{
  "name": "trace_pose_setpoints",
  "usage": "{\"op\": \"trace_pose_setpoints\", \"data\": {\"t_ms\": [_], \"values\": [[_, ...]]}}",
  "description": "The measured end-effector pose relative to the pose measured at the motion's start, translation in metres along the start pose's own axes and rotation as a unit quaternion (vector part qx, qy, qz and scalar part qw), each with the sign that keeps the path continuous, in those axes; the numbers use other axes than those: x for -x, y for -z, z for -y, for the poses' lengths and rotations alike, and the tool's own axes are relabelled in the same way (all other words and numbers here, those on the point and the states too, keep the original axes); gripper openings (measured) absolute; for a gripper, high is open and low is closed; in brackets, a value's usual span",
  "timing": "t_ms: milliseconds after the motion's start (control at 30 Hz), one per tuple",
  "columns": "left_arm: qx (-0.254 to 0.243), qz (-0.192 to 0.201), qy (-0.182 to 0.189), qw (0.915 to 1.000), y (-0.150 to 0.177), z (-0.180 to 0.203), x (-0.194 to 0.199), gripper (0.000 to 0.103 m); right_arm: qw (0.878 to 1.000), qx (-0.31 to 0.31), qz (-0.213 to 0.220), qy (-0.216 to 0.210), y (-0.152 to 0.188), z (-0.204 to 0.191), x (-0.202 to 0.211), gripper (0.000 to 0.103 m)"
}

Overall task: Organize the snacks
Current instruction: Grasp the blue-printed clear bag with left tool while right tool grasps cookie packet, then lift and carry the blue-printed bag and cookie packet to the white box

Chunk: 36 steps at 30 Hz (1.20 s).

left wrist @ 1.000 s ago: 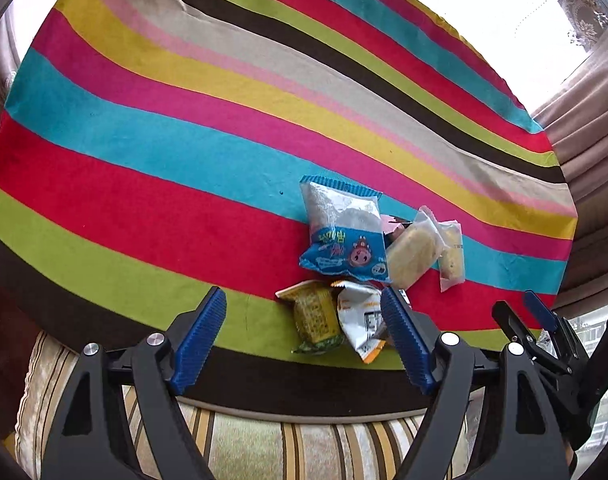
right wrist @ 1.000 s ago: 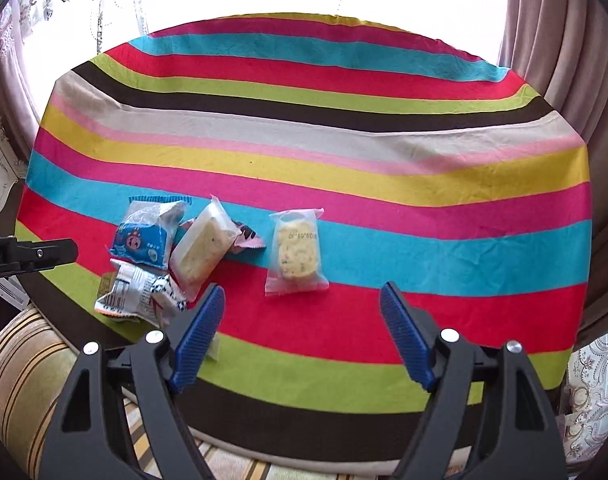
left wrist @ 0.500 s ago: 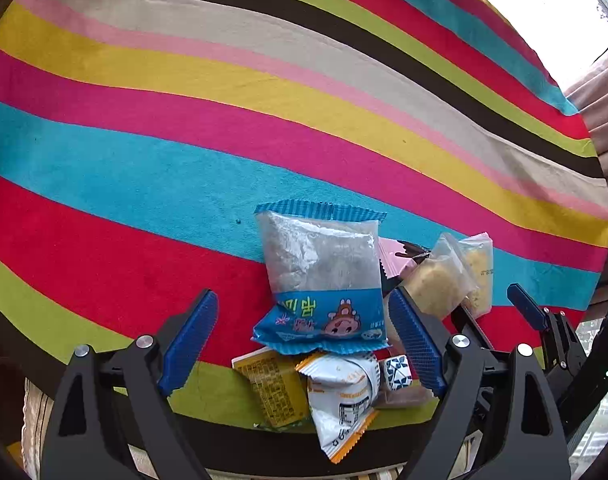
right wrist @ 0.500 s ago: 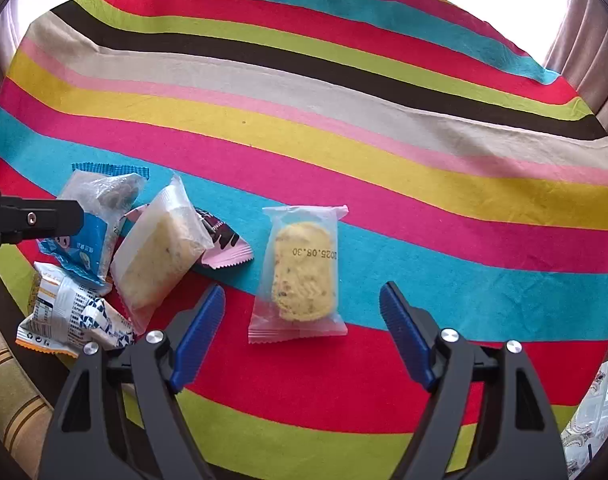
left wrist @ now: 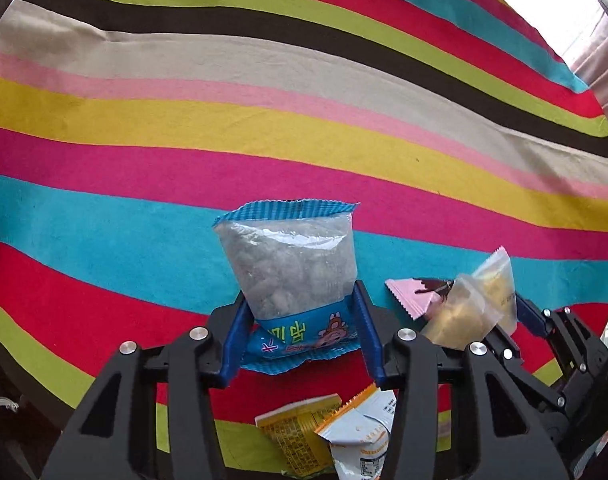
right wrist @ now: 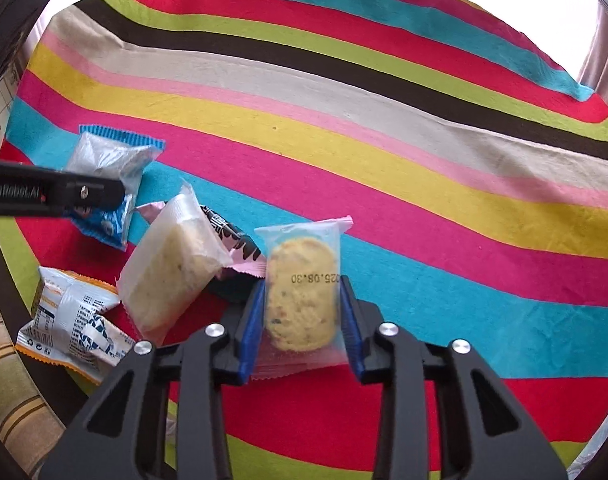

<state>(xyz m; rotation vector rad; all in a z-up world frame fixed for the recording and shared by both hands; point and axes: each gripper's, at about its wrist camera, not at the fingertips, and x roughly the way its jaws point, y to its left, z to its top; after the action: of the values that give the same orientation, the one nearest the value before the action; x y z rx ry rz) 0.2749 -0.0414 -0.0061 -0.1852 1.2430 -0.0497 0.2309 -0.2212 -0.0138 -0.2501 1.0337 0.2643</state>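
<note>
Blue pads: on both grippers, closed onto a snack each.
Left gripper (left wrist: pixel 302 330): fingers pinch the lower end of the blue-trimmed packet (left wrist: pixel 294 272), over the red and cyan stripes.
Right gripper (right wrist: pixel 302 324): fingers clamp the clear cookie packet (right wrist: pixel 302 292) by its sides.
Other snacks: pale cake packet (right wrist: pixel 172 268), pink wrapper (right wrist: pixel 240 250), orange-edged white packet (right wrist: pixel 70 324), lying just left.
Surface: striped tablecloth (right wrist: pixel 343 128).

The surface (right wrist: pixel 383 128) is striped in red, teal, lime, brown, beige, pink, yellow and magenta. A blue-trimmed clear packet (left wrist: pixel 294 280), a pale yellow cookie (right wrist: pixel 302 296) and a pink-and-brown wrapper (left wrist: pixel 413 294) are seen.
</note>
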Motion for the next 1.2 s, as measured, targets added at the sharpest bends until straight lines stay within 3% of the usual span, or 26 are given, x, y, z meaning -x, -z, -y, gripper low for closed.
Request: {"op": "trace_pose_setpoints", "data": {"t_ms": [167,300,433,667,933,1200], "values": [[0.009,0.021,0.015,0.9996,-0.011,-0.006,-0.002,0.044,1.000,-0.006,-0.001,-0.014,0.005,0.008,0.003,0.035],[0.047,0.040,0.061,0.9962,-0.022,-0.008,-0.002,0.044,0.999,-0.031,0.002,-0.004,0.005,0.023,0.003,0.035],[0.075,0.026,0.103,0.9915,-0.027,0.002,-0.017,0.044,0.998,-0.064,0.001,0.007,0.003,0.033,-0.002,0.035],[-0.016,0.015,0.095,0.9952,-0.015,0.050,-0.020,0.044,0.999,-0.034,0.005,-0.008,-0.005,0.008,-0.003,0.035],[-0.022,-0.010,0.123,0.9921,0.041,0.044,-0.002,0.044,1.000,-0.003,-0.006,-0.016,0.022,-0.016,0.016,0.035],[-0.016,0.072,0.103,0.9920,0.061,0.022,0.038,0.044,0.999,-0.051,0.018,-0.007,0.046,-0.003,0.050,0.035]]}}
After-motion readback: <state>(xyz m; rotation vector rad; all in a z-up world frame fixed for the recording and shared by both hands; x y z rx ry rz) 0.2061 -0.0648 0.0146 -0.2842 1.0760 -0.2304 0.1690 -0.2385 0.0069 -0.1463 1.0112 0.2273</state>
